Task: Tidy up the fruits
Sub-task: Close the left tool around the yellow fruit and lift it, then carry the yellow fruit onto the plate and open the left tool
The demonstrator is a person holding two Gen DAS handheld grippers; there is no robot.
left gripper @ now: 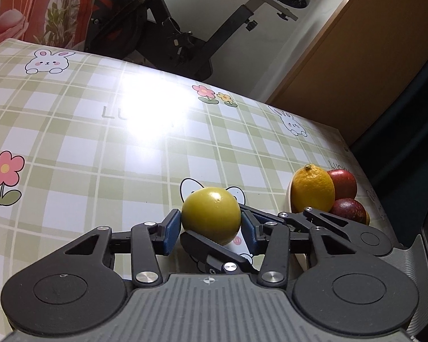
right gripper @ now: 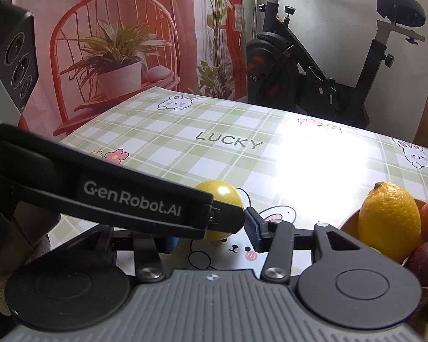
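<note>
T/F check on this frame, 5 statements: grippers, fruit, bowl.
1. The left gripper has its blue pads on either side of the yellow-green fruit. True.
2. The right gripper is shut on the lemon. False: its jaws stand open and the lemon sits in the bowl.
3. The bowl holds the lemon and at least two red fruits. True.
4. The tablecloth is plain white. False: it is green plaid with rabbits, flowers and the word LUCKY.
5. An exercise bike stands beyond the table. True.
</note>
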